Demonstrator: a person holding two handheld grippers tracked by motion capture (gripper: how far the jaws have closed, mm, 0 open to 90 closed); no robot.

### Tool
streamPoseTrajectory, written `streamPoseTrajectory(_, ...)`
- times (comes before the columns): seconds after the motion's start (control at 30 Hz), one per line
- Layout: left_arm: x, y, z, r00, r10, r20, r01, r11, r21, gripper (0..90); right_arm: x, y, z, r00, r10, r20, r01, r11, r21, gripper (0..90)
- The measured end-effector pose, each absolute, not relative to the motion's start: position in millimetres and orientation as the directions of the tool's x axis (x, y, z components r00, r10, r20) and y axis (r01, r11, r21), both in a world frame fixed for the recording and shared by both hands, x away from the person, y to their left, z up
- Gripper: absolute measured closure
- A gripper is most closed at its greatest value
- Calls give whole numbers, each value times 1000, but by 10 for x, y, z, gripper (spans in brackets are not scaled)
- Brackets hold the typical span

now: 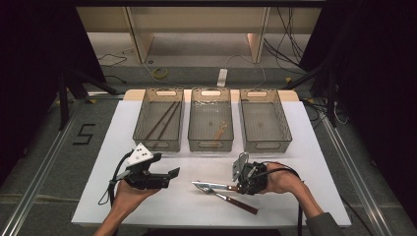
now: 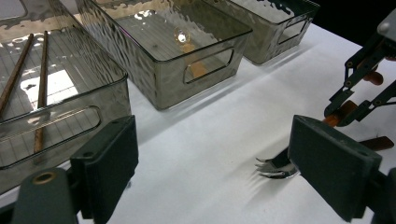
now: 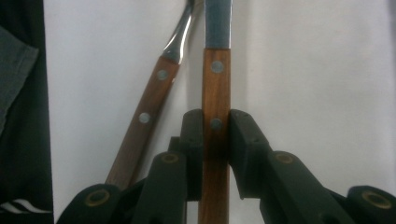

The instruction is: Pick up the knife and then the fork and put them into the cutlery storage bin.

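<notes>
Both pads of the right gripper (image 3: 215,154) clamp the knife handle (image 3: 215,88).

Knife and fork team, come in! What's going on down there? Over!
Right gripper shut on knife handle, knife lying on table. Left gripper open, holding nothing. Fork lies beside knife, close by. Over.

I see a knife (image 3: 216,107) with a smooth brown wooden handle, steel rivets and a matt grey blade; a fork (image 3: 154,98) with glossy metal neck; rippled translucent plastic bins (image 2: 154,70); matt white counter (image 1: 196,206); matt black pads (image 3: 243,140).
</notes>
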State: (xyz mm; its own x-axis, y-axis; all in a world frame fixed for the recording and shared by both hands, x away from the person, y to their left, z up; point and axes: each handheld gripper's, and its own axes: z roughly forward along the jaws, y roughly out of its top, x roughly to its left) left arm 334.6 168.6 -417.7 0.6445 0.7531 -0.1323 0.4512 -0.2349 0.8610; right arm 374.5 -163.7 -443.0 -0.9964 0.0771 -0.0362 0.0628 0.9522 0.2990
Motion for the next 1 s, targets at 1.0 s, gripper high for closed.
streamPoseTrajectory(1.0, 3338, 1704, -4178, 631, 763, -137, 444, -212, 871, 156, 3954, -1948, -4082, -885, 459, -82, 321, 727, 607, 767)
